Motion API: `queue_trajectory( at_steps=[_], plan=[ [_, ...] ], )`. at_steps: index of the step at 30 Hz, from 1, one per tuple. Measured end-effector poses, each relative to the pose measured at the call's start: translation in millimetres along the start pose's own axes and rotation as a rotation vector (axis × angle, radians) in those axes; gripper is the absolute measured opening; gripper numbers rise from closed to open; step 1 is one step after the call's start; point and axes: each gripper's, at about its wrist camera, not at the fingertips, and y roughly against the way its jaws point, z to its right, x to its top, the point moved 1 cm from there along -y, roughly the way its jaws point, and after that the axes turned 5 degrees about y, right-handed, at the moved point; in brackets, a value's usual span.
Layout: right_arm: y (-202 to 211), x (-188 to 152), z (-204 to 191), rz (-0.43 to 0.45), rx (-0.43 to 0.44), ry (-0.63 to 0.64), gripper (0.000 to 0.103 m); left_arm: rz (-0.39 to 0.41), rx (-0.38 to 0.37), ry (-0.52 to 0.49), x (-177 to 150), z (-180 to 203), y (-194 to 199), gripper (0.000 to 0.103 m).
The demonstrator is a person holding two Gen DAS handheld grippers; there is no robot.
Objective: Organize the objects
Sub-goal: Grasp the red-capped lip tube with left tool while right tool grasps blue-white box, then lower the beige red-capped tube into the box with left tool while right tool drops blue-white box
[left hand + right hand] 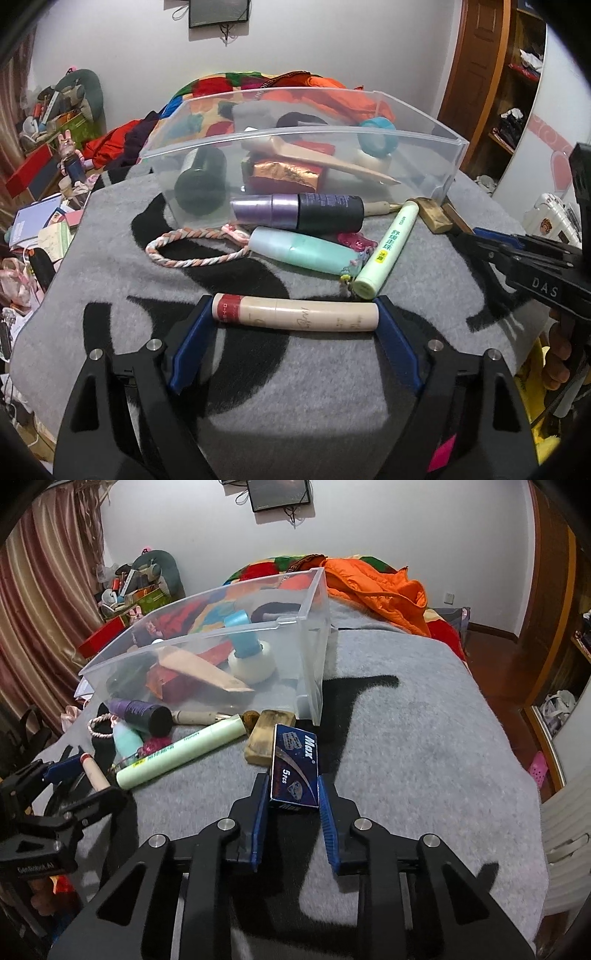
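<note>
Blue-padded left tongs (295, 319) sit nearest the lens, spread wide around a cream tube with a red band (295, 314). That tube lies crosswise on the grey blanket (295, 387), its long axis running left to right, so each end meets or nearly meets a pad; whether the pads press yet I cannot tell.

Right tongs (293, 794) are drawn narrow onto a small blue blade box (294, 771), whose long axis points away from the lens toward the bin. Both pads lie against its sides, so it looks gripped.

Farther out lie a pale green tube (386, 251), a mint bottle (301, 254), a purple and black bottle (299, 212), a braided cord (192, 251) and a tan block (264, 744).

Beyond them stands the clear plastic bin (424, 136), already holding tape rolls and a wooden piece. It sits far and slightly left of the right tongs, straight ahead of the left. Judging by this, the right hand, with the firmer hold, seems readier to carry its box up and over the near wall.
</note>
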Motion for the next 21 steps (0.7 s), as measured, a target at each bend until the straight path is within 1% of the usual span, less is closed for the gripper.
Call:
queue_trajectory(
  at_steps=[5,9,21],
  plan=[
    [11,-5,-1,0.017,0.004,-0.003,0.023,0.012,0.002,0.034,-2,-9,9,0.084],
    [23,-5,-6,0.046,0.012,0.002,0.023,0.038,0.005,0.043,2,-12,20,0.084],
    [52,15,-24,0.136,0.035,0.040,0.023,0.139,-0.002,0.050,26,-13,52,0.084]
  ],
)
